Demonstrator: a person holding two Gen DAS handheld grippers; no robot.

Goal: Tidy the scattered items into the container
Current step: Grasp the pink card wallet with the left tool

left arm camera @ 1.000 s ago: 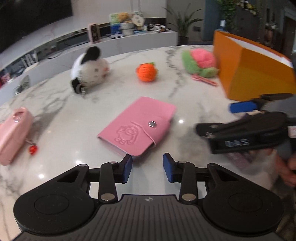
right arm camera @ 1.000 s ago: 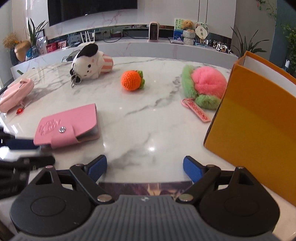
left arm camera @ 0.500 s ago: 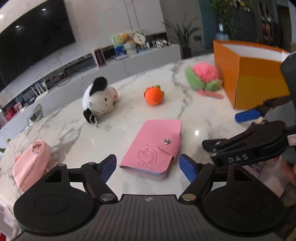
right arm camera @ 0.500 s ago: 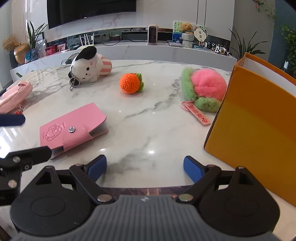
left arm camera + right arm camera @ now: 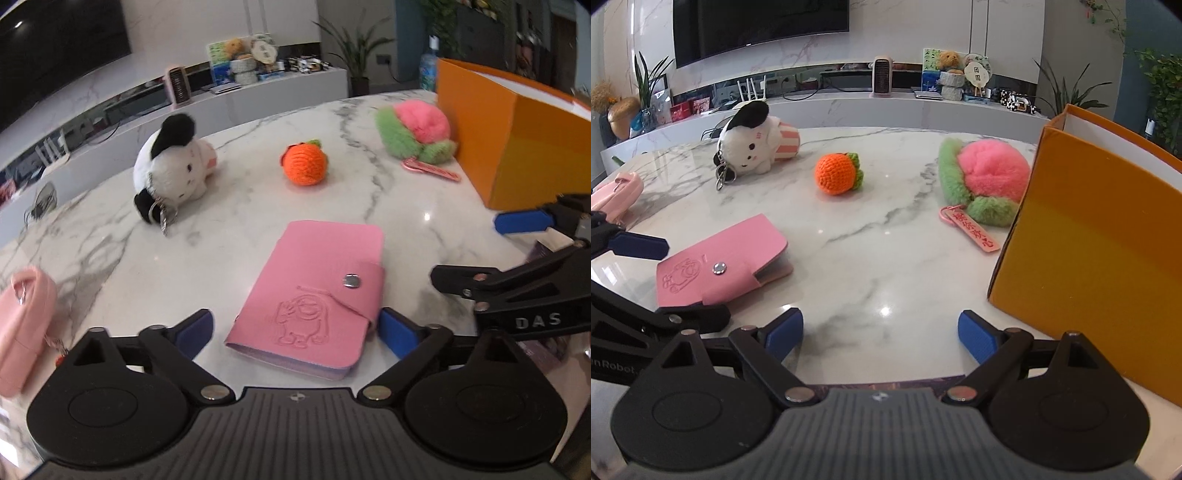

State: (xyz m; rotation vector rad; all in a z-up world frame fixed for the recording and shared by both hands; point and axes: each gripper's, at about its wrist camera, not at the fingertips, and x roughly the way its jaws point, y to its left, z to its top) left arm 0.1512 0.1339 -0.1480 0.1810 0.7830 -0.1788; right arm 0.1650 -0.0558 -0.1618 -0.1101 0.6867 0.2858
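Observation:
A pink card wallet lies flat on the marble table, its near end between the open jaws of my left gripper; it also shows in the right wrist view. My right gripper is open and empty over bare marble beside the orange box, also in the left wrist view. An orange crochet ball, a white plush keychain, a pink-green plush and a pink pouch lie scattered.
The pink-green plush with its pink tag lies against the orange box's left wall. My right gripper reaches in at the right of the left wrist view. The table's near edge is under my right gripper.
My left gripper has opened wide and come down toward the pink wallet, whose near end now sits between the fingers. The right gripper has stayed open and barely moved.

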